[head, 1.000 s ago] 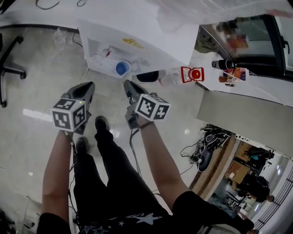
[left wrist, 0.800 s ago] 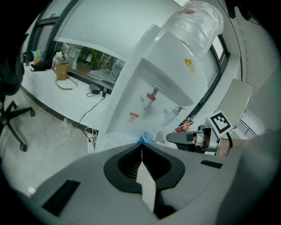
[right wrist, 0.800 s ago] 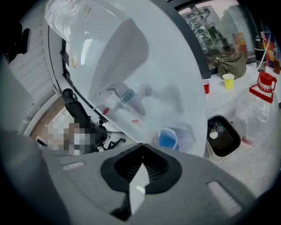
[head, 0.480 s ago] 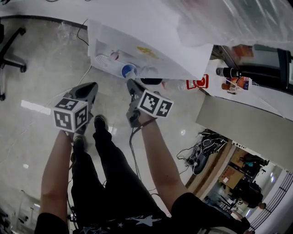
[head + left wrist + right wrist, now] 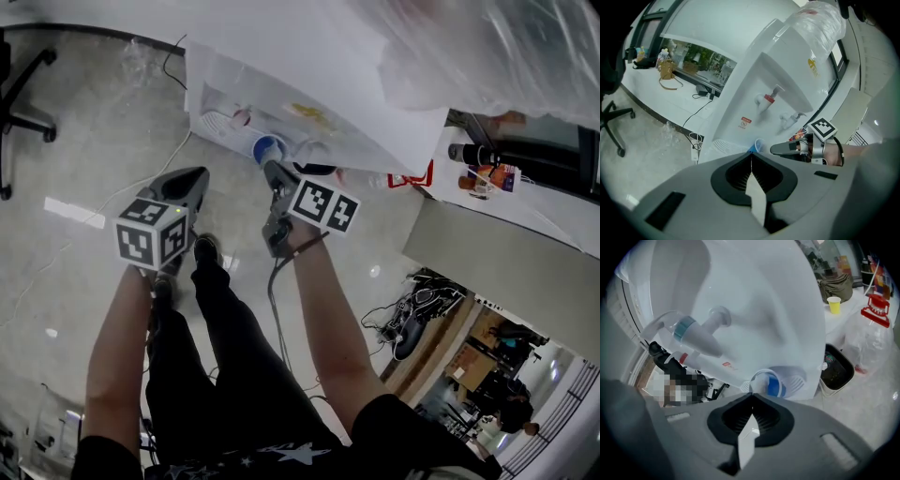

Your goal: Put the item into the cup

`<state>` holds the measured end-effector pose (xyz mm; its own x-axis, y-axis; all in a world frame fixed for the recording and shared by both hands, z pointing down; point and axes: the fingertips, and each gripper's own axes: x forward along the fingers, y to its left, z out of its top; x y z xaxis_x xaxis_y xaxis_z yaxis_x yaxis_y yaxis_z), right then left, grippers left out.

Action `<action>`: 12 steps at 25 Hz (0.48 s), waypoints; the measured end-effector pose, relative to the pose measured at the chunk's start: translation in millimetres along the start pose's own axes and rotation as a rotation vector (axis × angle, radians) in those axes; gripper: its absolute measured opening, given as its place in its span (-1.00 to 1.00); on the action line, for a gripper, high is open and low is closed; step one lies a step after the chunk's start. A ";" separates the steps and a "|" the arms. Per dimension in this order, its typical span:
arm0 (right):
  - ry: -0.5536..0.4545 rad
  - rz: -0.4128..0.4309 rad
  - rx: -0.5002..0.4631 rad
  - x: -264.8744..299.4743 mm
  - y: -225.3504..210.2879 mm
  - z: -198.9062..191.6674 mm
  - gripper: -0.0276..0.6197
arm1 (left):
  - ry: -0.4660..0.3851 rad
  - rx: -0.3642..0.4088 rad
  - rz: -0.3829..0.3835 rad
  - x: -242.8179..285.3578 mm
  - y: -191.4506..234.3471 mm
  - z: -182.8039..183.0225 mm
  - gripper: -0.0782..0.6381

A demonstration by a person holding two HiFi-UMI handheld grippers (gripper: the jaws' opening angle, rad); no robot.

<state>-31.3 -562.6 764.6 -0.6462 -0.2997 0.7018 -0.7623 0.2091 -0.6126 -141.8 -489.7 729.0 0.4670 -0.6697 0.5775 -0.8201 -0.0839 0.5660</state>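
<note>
blue cup [image 5: 267,148] stands on drip tray [image 5: 804,378] of white water dispenser [image 5: 309,89], below taps. right gripper [image 5: 270,169] jaws pressed together, nothing between, tip just beside cup. left gripper [image 5: 199,174] jaws likewise together, empty, further left of cup.

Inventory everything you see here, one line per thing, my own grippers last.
water dispenser: one, white, ahead of both grippers
taps: two, white, in the dispenser's recess
cup: one, blue with a white rim, on the drip tray under the taps
bin: one, dark, on the floor beside the dispenser
small cup: one, yellow, on a white counter
office chair: one, black, on the floor
bag: one, brown, on a white counter
left gripper: one, grey, jaws together, empty
right gripper: one, grey, jaws together, tip by the cup's rim
</note>
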 end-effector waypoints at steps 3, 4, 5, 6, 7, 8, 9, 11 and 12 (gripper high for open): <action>0.010 -0.023 -0.005 3.9 -4.2 1.1 -0.91 | -0.003 0.000 -0.005 2.7 -0.6 0.7 -0.76; 0.013 -0.034 -0.006 5.3 -6.2 1.9 -0.91 | -0.003 0.001 -0.006 3.9 -0.5 1.0 -0.76; 0.012 -0.044 -0.007 6.5 -7.9 3.0 -0.91 | -0.003 0.001 -0.006 5.1 -0.2 1.2 -0.76; 0.007 -0.051 -0.008 7.4 -9.2 4.4 -0.91 | -0.002 0.002 -0.006 5.9 0.1 1.3 -0.76; 0.000 -0.055 -0.009 8.0 -10.1 5.8 -0.91 | -0.001 0.002 -0.006 6.4 0.4 1.2 -0.76; -0.006 -0.058 -0.011 8.3 -10.7 6.6 -0.91 | -0.001 0.001 -0.007 6.5 0.4 1.0 -0.76; -0.007 -0.060 -0.014 8.4 -11.1 6.8 -0.91 | -0.001 0.000 -0.007 6.3 0.4 0.8 -0.76; -0.006 -0.065 -0.017 8.1 -11.6 6.4 -0.91 | -0.002 0.000 -0.009 5.3 0.0 0.6 -0.76; -0.007 -0.069 -0.018 7.7 -11.9 6.3 -0.91 | -0.002 0.001 -0.010 4.9 -0.1 0.6 -0.76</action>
<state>-27.0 -573.2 775.0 -0.5921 -0.3208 0.7393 -0.8054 0.2043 -0.5564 -139.6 -493.4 731.4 0.4745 -0.6700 0.5709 -0.8159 -0.0913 0.5710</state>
